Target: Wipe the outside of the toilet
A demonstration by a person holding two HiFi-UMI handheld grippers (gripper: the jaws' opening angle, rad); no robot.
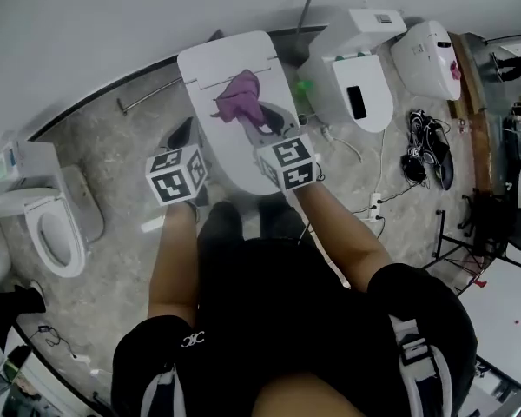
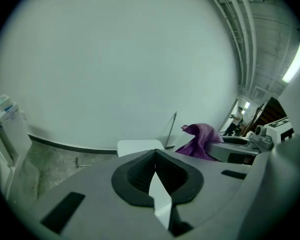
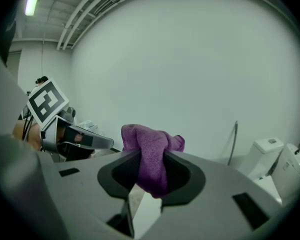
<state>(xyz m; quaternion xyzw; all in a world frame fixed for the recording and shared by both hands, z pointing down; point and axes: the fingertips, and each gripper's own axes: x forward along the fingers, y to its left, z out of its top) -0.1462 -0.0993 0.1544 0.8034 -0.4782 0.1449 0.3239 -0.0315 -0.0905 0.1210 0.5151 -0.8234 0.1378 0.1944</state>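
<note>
A white toilet (image 1: pixel 228 66) with its lid down stands right in front of me, against the wall. My right gripper (image 1: pixel 262 120) hangs over the lid, shut on a purple cloth (image 1: pixel 241 99) that bunches up above its jaws. In the right gripper view the cloth (image 3: pixel 151 156) fills the gap between the jaws, with the white toilet (image 3: pixel 149 215) below. My left gripper (image 1: pixel 183 135) is at the toilet's left edge, shut with nothing in it (image 2: pixel 154 156). From the left gripper view the cloth (image 2: pixel 200 140) shows to the right, beyond the lid (image 2: pixel 139 146).
Another toilet (image 1: pixel 50 226) stands at the left, and two more units (image 1: pixel 358 78) (image 1: pixel 430 55) at the back right. A metal bar (image 1: pixel 148 95) lies on the floor by the wall. Black shoes (image 1: pixel 431 148), cables and a power strip (image 1: pixel 375 205) lie at the right.
</note>
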